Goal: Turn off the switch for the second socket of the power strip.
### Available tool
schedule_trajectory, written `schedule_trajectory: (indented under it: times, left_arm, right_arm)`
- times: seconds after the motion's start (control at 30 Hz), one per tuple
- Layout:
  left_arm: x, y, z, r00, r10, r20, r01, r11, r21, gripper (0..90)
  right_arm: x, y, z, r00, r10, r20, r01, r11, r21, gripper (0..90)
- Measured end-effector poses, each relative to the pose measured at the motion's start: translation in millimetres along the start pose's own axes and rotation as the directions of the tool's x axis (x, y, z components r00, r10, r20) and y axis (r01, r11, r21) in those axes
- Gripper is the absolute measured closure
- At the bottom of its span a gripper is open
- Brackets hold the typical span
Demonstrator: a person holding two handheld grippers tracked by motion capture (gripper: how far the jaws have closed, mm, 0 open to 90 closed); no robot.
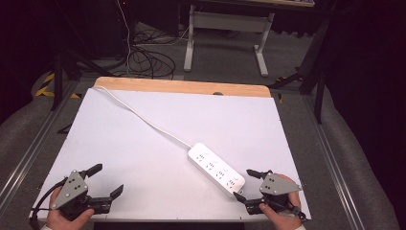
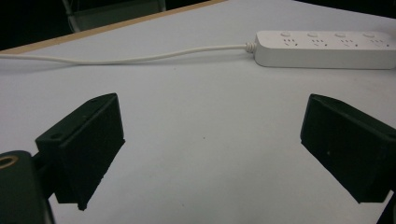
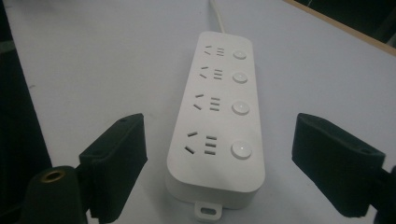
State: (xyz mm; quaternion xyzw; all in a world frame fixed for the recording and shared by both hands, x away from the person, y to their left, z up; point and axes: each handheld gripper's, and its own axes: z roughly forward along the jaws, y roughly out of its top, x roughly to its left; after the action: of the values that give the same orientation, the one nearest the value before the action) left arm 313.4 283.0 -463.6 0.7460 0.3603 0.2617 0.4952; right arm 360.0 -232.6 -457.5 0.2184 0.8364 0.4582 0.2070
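Note:
A white power strip (image 1: 216, 168) with several sockets and round buttons lies diagonally on the white tabletop (image 1: 143, 158), and its white cable (image 1: 143, 117) runs off to the far left corner. My right gripper (image 1: 244, 184) is open at the strip's near end. In the right gripper view the strip (image 3: 217, 116) lies between the two black jaws with a gap on each side, and the right gripper (image 3: 219, 121) touches nothing. My left gripper (image 1: 106, 180) stands open at the near left, with nothing between its jaws. In the left gripper view (image 2: 212, 107) the strip (image 2: 327, 49) lies well ahead.
A wooden strip (image 1: 182, 86) edges the table's far side. Beyond it on the floor are a white desk frame (image 1: 225, 33) and a tangle of cables (image 1: 148, 60). Metal rails (image 1: 28, 153) run along both sides of the table.

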Motion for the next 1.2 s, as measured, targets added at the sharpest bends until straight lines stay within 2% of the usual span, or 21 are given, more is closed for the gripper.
schedule_trajectory:
  times: [0.07,0.33,0.7,1.2]
  left_arm:
    - [0.0,0.0,-0.1,1.0000,0.001,-0.001,-0.001,1.0000,0.000,6.7]
    - [0.3,0.2,-0.5,0.9999,0.013,-0.004,-0.013,0.9999,0.002,7.0]
    - [0.3,0.2,-0.3,0.9999,0.011,-0.001,-0.011,0.9999,0.003,7.3]
    - [-0.2,0.3,-0.2,0.9999,0.016,0.001,-0.016,0.9999,0.005,7.5]
  right_arm:
    - [0.0,4.0,0.4,0.9999,-0.011,0.007,0.011,1.000,0.011,18.7]
    - [-6.9,22.4,3.6,1.0000,0.003,-0.007,-0.003,1.000,0.009,19.0]
    - [-13.9,40.2,13.2,0.9998,0.005,-0.021,-0.005,1.000,0.019,19.0]
    - [-20.6,64.2,36.4,0.9985,0.003,-0.055,-0.002,1.000,0.029,19.7]
